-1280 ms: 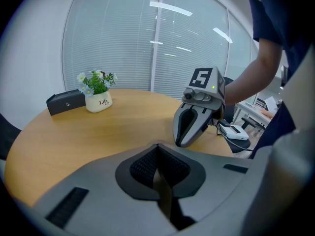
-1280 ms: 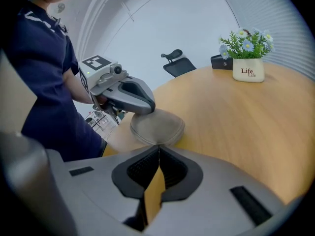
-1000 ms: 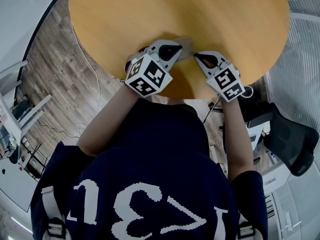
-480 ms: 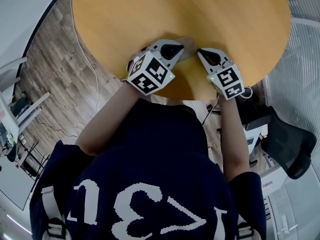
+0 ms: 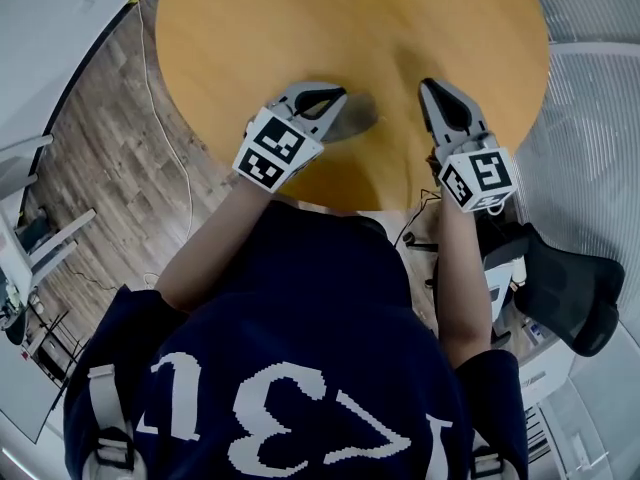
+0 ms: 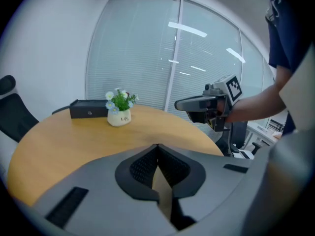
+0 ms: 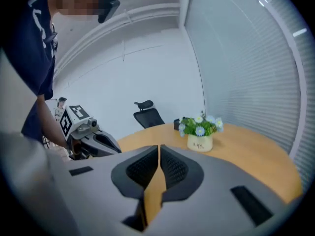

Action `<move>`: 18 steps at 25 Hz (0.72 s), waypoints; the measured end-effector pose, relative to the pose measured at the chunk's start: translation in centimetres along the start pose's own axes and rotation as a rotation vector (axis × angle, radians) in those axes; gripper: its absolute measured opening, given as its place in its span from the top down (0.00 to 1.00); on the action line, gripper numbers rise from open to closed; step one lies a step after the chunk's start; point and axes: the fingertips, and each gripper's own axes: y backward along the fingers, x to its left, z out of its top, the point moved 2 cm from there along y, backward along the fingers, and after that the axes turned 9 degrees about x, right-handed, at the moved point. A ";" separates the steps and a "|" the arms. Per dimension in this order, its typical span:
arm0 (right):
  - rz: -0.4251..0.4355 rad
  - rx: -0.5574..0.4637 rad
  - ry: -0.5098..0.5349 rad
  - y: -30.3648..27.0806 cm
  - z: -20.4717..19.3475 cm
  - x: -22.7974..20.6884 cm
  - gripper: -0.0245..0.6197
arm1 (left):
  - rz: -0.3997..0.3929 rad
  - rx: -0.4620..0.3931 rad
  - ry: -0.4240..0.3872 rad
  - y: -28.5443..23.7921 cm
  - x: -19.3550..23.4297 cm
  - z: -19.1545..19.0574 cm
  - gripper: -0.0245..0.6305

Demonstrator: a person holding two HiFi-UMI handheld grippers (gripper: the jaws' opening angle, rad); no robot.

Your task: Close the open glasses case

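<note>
Head view, with both gripper views. I see the round wooden table (image 5: 250,28) from above, and both grippers are held over its near edge. The left gripper (image 5: 338,96) has its jaws clenched together, with only a sliver of table top showing behind the pads and nothing grasped. The right gripper (image 5: 430,86) stands well apart from it. Its jaws are opening, a narrow slit shows between the pads, and nothing lies in that slit. A grey-tan shape, which I take for the glasses case (image 5: 355,118), lies on the table just beside the left gripper's tips, between the two grippers. I cannot tell from here whether its lid is down. At the far side of the table stand a small white flower pot (image 6: 119,116) and, just behind it, a black box (image 6: 88,109).
</note>
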 end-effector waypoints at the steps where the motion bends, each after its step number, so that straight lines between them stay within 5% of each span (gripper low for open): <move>1: -0.015 -0.026 0.031 0.4 1.5 0.4 0.91 | 0.022 -0.040 0.004 1.0 0.7 0.9 0.94; 9: -0.121 -0.214 0.074 4.1 11.0 2.8 0.93 | 0.197 -0.389 0.060 11.4 5.5 8.1 0.94; 18: -0.145 -0.322 0.095 5.9 15.6 4.7 0.93 | 0.279 -0.545 0.044 17.9 6.5 11.0 0.94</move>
